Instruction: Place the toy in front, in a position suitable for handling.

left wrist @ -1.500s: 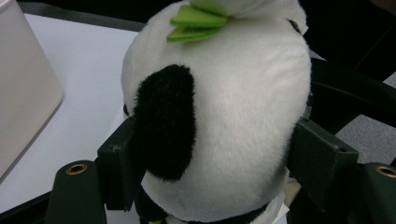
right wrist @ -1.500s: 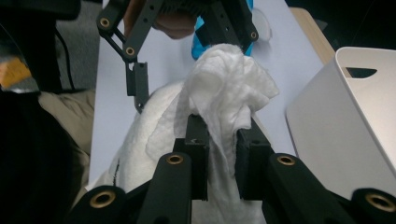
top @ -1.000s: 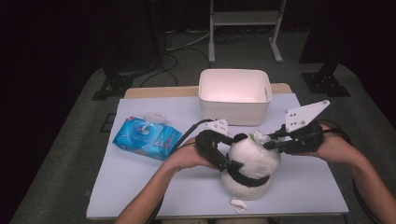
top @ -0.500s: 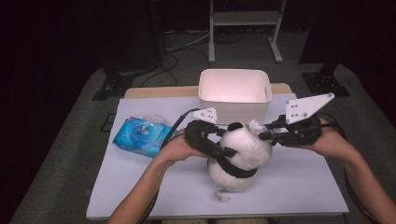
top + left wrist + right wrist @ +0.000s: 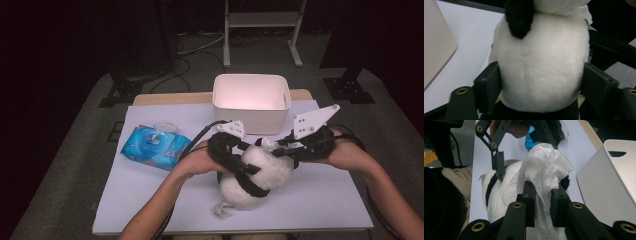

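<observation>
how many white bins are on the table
1. The white bin stands at the table's far edge, beyond the plush panda; its rim also shows at the right of the right gripper view. None seems hidden.

Two bare forearms; each hand-held gripper (image 5: 252, 165) is black with brass-ringed screw holes, black cable — pale three-cornered plate (image 5: 315, 120) at 2 o'clock.

My black left gripper (image 5: 235, 160) and black right gripper (image 5: 295, 149) meet on a white plush panda (image 5: 260, 175) with black patches. The wipe (image 5: 546, 167) is white. A blue wipes pack (image 5: 155, 147) lies near the white table's (image 5: 150, 200) left edge, a white bin (image 5: 251, 102) at its far edge.
</observation>
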